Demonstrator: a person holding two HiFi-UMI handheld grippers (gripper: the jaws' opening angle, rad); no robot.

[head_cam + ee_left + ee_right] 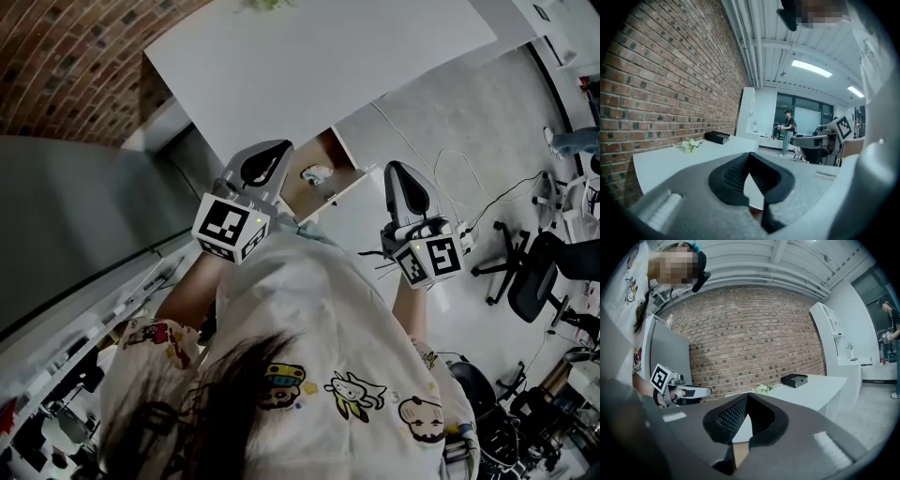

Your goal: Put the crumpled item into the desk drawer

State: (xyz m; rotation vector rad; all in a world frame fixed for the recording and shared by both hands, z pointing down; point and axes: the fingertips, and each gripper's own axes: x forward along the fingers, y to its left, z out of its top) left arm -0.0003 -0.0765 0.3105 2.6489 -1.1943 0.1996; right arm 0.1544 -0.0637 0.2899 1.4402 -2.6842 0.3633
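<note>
Left hand-held gripper [749, 155]: clenched, pad tips meeting, nothing between them; held up in front of the person, aimed across the table [309, 66].
Right hand-held gripper [747, 396]: clenched and empty too; level with the left one, at 3 o'clock from it in the head view.
Crumpled item [316, 174]: a small pale wad lying inside the drawer, between the two grippers in the head view and touched by neither.
Drawer [341, 152]: pulled open under the table's near edge, its wooden inside showing, at 12 o'clock from the person's chest.
Step in hand: the placing looks done, since the item is in the drawer and both grippers are free.
Next move: probably shutting the drawer. That calls for lowering one gripper to the drawer front and pushing it squarely toward 12 o'clock, so it slides straight.
</note>
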